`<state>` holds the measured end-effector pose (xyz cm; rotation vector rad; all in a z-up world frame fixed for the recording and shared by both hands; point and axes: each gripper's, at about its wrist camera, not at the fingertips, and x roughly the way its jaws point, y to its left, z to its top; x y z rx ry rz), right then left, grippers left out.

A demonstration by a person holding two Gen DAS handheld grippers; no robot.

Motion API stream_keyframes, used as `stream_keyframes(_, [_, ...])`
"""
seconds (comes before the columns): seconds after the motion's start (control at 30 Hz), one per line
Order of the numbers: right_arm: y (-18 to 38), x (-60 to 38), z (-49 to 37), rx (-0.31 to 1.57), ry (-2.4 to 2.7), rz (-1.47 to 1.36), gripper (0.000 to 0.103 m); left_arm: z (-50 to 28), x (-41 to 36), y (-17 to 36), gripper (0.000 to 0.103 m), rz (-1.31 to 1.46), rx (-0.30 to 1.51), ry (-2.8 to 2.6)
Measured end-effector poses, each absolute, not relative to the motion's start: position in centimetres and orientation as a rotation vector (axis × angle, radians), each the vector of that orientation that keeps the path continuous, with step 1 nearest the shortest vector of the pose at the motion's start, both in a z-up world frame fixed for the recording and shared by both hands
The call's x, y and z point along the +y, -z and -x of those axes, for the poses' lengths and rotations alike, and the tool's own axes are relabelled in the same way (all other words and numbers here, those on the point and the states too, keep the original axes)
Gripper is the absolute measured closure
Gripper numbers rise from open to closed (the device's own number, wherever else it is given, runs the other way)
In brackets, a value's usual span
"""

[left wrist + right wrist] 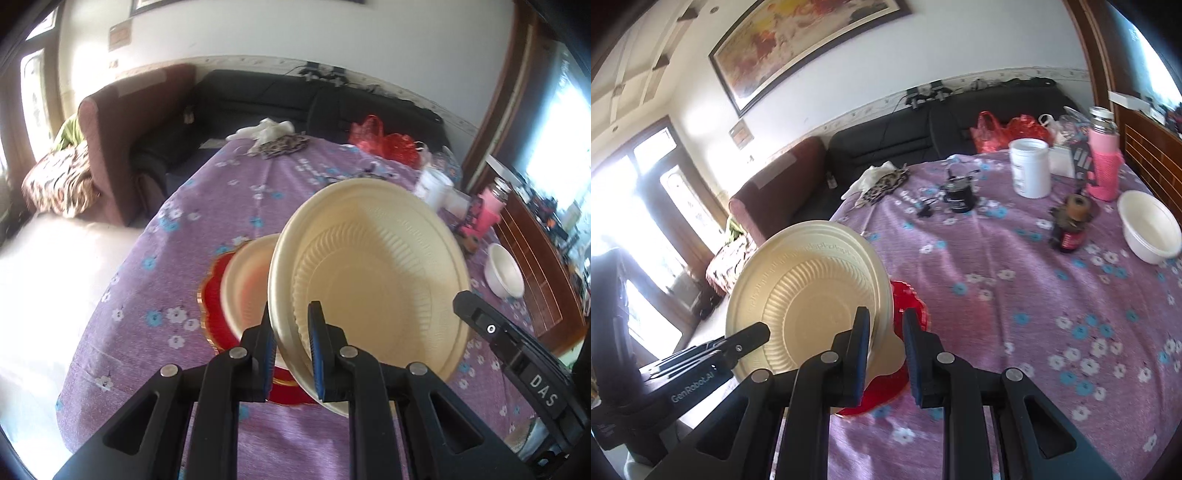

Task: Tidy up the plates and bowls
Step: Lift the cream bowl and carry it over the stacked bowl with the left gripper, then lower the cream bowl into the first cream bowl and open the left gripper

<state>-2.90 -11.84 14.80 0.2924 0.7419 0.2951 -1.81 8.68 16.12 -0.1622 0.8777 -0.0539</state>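
Note:
My left gripper [291, 325] is shut on the rim of a cream plate [373, 266], holding it tilted above the purple table. Under it a second cream plate [245, 280] lies on a red plate [218, 295]. In the right wrist view my right gripper [886, 332] has its jaws around the other rim of the held cream plate [809, 291], with a gap on the right side. The red plate [910, 299] shows behind it. The left gripper's finger [746, 338] is at the lower left. A white bowl [1148, 229] sits at the table's right edge, also in the left wrist view [504, 271].
The flowered purple tablecloth [1015, 295] carries a white jar [1030, 166], a pink bottle [1102, 162], a small dark bottle [1071, 225], a black gadget [960, 192], red bags [1008, 129] and a leopard cloth [886, 184]. Sofas stand behind the table.

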Motion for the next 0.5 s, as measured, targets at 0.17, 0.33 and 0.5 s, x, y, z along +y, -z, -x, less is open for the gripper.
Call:
stream_keyframes(0.17, [-13.9,-9.6,0.7,0.780,-0.306,-0.263,0.082,0.3,11.0,-14.3,0.087,0.200,0.911,0.034])
stream_keyframes(0.33, [-12.7,-8.2,-1.1,0.822,-0.303,-0.239,0.082,-1.1,12.3,-12.9,0.087,0.231,0.945,0.024])
stream_keyframes(0.5, [-11.8,-7.6,-2.2,0.854,-0.302,-0.227,0.083,-1.9,12.6,-11.9,0.086,0.240,0.968,0.022])
